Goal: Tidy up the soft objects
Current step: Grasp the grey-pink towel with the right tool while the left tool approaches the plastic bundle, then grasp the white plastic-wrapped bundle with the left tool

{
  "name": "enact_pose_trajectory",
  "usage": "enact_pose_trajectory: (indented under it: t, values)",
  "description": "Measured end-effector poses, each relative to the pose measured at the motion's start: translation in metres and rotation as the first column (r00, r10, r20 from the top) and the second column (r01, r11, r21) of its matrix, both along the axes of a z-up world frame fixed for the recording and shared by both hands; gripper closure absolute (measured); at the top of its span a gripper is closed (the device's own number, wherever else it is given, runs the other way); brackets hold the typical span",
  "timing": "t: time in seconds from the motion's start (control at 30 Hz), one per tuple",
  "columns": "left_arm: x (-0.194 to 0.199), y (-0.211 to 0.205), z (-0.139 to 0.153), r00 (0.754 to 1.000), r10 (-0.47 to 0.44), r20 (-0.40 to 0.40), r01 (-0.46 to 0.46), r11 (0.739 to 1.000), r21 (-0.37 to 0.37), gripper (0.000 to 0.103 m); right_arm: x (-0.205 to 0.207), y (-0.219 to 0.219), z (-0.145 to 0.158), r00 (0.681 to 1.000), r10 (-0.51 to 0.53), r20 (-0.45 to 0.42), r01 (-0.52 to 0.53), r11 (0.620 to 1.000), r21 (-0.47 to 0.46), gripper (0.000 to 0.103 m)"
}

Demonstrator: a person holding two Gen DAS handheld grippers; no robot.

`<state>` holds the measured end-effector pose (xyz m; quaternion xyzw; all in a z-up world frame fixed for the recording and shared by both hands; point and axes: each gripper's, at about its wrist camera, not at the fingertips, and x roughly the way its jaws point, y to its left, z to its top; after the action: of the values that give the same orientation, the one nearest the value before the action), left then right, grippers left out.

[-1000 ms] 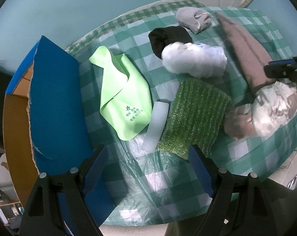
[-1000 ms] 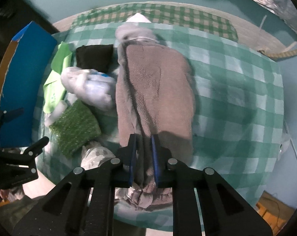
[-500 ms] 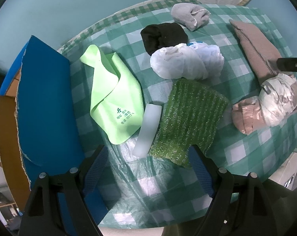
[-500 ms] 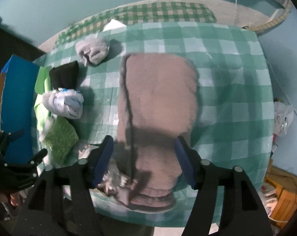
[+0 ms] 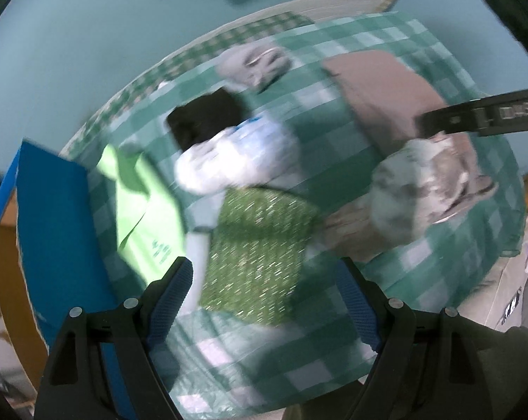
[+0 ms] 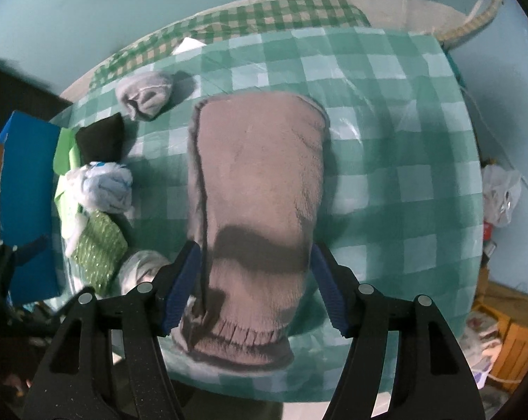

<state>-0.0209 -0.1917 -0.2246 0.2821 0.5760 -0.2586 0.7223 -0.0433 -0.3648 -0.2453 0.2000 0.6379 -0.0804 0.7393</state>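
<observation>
A brown folded towel (image 6: 260, 210) lies flat on the green checked tablecloth (image 6: 397, 182). My right gripper (image 6: 255, 287) is open and empty, its jaws either side of the towel's near end. My left gripper (image 5: 267, 301) is open and empty above a sparkly green cloth (image 5: 260, 255). Around it lie a lime green cloth (image 5: 148, 206), a white bundle (image 5: 236, 161), a black cloth (image 5: 208, 119), a grey sock ball (image 5: 253, 63) and a crumpled grey-white bundle (image 5: 414, 189). The left wrist view is blurred.
A blue cardboard box (image 5: 54, 245) stands at the table's left edge, also in the right wrist view (image 6: 22, 203). The right gripper's arm (image 5: 481, 115) crosses the left wrist view. A white plastic bag (image 6: 500, 192) and a wooden crate (image 6: 509, 332) lie off the table's right.
My right gripper has let go of the brown towel, opened wide and pulled back. The towel now lies flat. My left gripper has swung right, blurring its view.
</observation>
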Motion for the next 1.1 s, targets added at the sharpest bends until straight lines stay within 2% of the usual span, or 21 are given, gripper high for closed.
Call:
enact_pose_trajectory:
  t: [0.17,0.4,0.47,0.83,0.97,1.03,1.1]
  values:
    - [-0.005,-0.021,0.006,0.999,-0.043,0.009,0.043,0.998,-0.041,0.018,0.005,-0.006,-0.015,0.999,-0.019,-0.030,0.019,1.000,0.004,0.037]
    - [-0.008,-0.054,0.005,0.996,-0.090,0.022,0.091,0.994,-0.059,0.018,0.003,-0.012,-0.023,0.999,-0.022,-0.042,0.023,0.999,0.030,0.037]
    - [-0.009,-0.061,0.005,0.993,-0.116,0.001,0.116,0.990,-0.077,0.018,0.002,-0.013,-0.024,0.999,-0.020,-0.047,0.022,0.999,0.031,0.037]
    - [-0.017,-0.056,0.009,0.976,-0.205,-0.072,0.196,0.973,-0.119,0.018,-0.001,-0.020,-0.033,0.998,-0.017,-0.063,0.020,0.999,0.047,0.035]
    - [-0.022,-0.070,-0.002,0.973,-0.220,-0.067,0.214,0.973,-0.087,0.018,0.001,-0.016,-0.032,0.998,0.004,-0.067,-0.003,1.000,0.021,0.035]
    - [-0.020,-0.076,-0.008,0.974,-0.213,-0.079,0.207,0.975,-0.083,0.018,0.000,-0.015,-0.032,0.997,0.008,-0.070,-0.008,1.000,0.011,0.038]
    - [-0.020,-0.081,-0.010,0.974,-0.209,-0.086,0.202,0.976,-0.083,0.018,0.002,-0.012,-0.032,0.998,0.014,-0.067,-0.012,1.000,0.019,0.052]
